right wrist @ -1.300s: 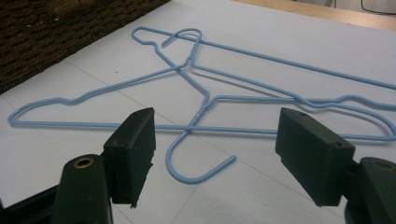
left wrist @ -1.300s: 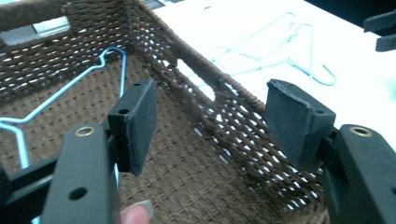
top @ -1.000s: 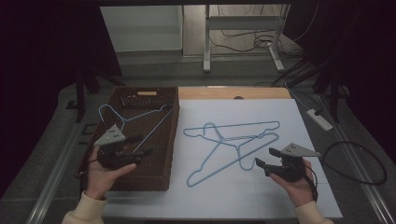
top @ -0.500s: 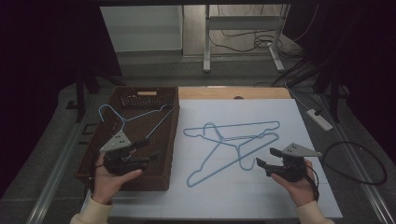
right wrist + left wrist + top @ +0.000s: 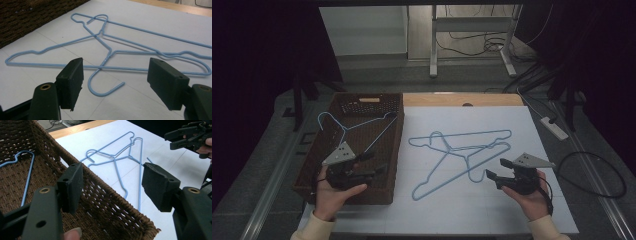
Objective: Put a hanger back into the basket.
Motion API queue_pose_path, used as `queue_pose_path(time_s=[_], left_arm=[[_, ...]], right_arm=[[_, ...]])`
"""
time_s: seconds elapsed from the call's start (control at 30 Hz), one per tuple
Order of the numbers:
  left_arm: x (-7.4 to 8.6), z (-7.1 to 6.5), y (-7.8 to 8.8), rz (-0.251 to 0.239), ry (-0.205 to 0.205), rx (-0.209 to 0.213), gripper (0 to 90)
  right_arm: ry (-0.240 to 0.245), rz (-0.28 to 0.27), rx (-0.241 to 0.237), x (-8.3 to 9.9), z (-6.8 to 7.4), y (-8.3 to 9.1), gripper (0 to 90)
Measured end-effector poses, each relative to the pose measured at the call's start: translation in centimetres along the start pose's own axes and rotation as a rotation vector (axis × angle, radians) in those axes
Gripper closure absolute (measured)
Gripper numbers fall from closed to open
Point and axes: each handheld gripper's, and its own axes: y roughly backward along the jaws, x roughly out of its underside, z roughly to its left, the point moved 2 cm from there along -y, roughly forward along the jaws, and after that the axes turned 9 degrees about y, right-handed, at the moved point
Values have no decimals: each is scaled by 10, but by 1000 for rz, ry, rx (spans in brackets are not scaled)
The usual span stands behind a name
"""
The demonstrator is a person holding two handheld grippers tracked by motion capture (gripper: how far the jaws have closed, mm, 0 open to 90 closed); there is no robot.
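Lying crossed on white table, two blue hangers just ahead of right claw (wide, empty)

Blue coated wire, brown wicker and matt black pads on white paper.

The two light-blue wire hangers lying crossed on the tabletop look like thin metal under a smooth, faintly glossy coating, twisted at the neck; a third light-blue wire hanger of the same finish lies in the dark brown woven wicker basket, whose braided rim and walls are rough and matt. The white paper sheet covering the tabletop is smooth and dull, with faint seams; beyond it shows a strip of pale bare wood. The left tool and right tool are matt black plastic, with grainy, foam-like pads and small brass-coloured eyelets.
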Motion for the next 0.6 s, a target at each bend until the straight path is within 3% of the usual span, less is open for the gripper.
queue_pose_path(time_s=[0.6], left_arm=[[5,-2,-2,8,-3,-3,343]], right_arm=[[0,24,-13,-5,1,-7,300]])
